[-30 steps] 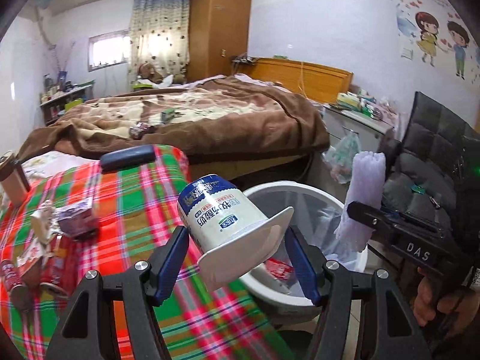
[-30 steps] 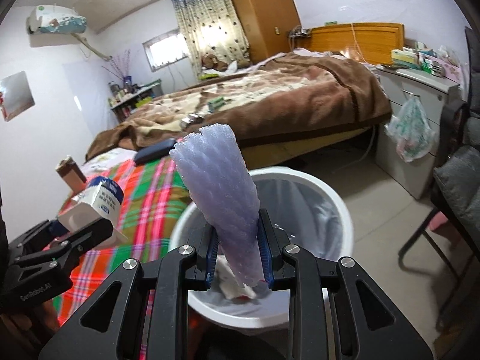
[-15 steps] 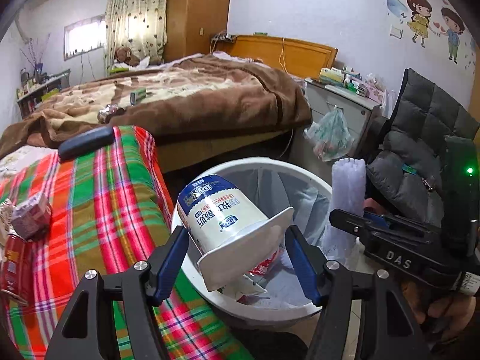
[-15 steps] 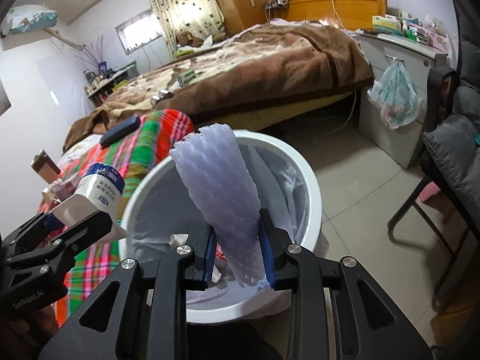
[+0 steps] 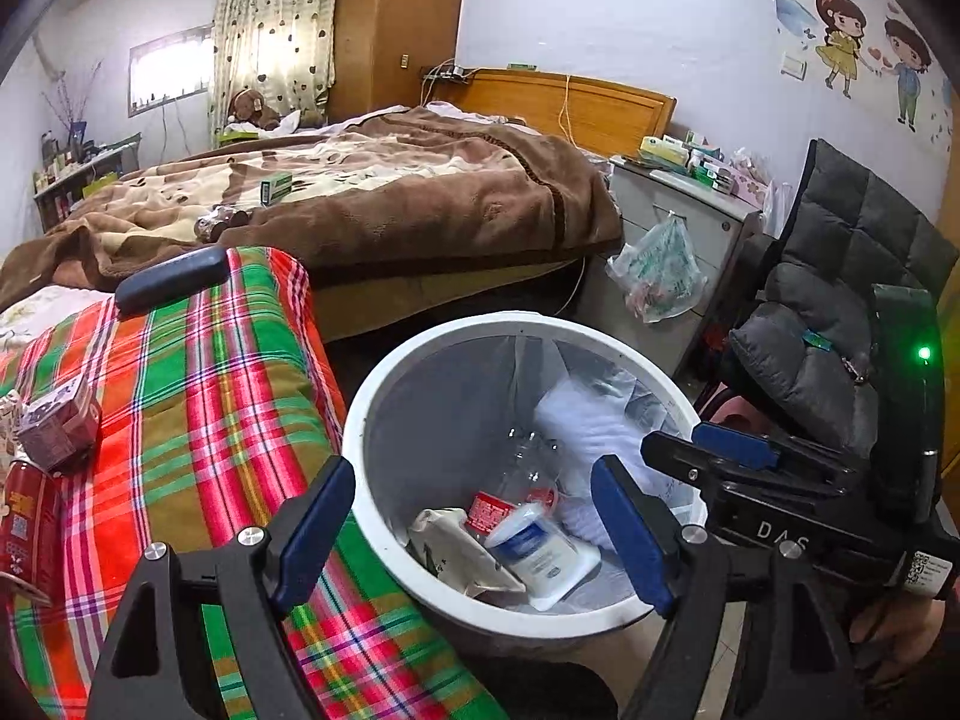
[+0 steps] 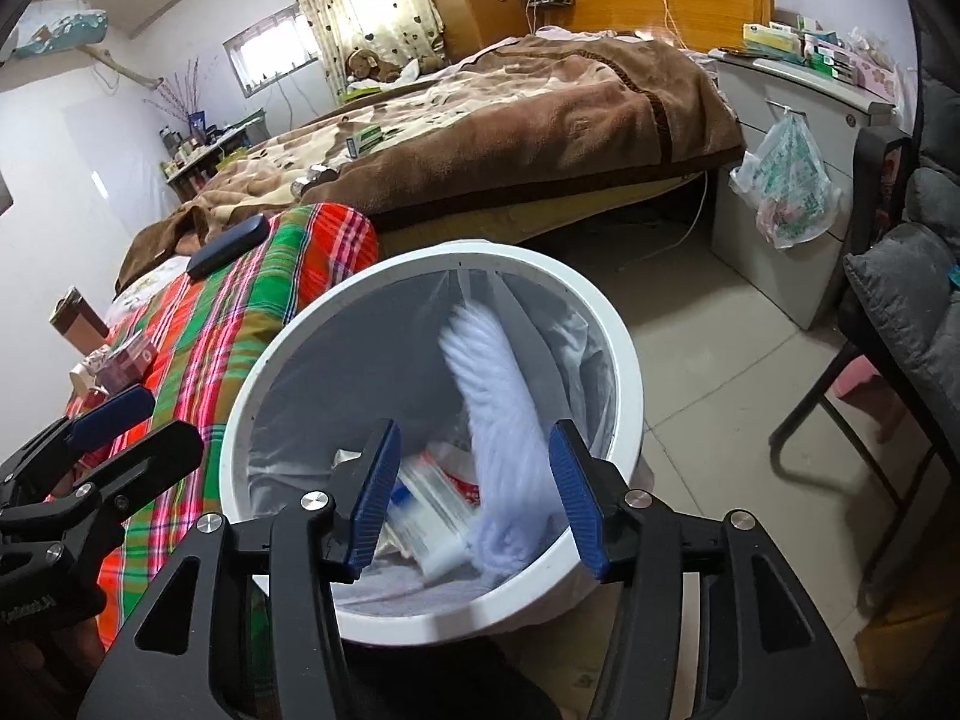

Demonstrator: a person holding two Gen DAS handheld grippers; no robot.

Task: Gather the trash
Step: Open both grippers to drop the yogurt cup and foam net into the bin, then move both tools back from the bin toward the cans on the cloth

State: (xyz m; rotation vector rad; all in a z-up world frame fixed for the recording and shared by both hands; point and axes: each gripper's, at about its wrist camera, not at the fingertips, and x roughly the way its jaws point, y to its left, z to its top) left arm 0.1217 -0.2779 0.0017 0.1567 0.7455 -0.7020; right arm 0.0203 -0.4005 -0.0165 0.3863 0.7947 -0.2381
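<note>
A white trash bin (image 5: 384,396) with a clear liner stands on the floor beside the plaid-covered surface; it also shows in the right wrist view (image 6: 624,360). My left gripper (image 5: 474,519) is open and empty over the bin's near rim. The white and blue yogurt cup (image 5: 543,549) lies inside the bin among other trash. My right gripper (image 6: 474,498) is open over the bin. The white foam net sleeve (image 6: 498,420) is blurred, falling into the bin; it also shows in the left wrist view (image 5: 591,426).
The plaid cloth (image 5: 198,396) holds a small carton (image 5: 57,423), a red packet (image 5: 27,522) and a dark case (image 5: 171,276). A bed with a brown blanket (image 5: 420,204) stands behind. A grey chair (image 5: 840,324) and a cabinet with a hanging bag (image 5: 657,273) are at the right.
Both grippers opened over the bin. The yogurt cup dropped from the left gripper into the bin, and the foam sleeve left the right gripper and is falling in.
</note>
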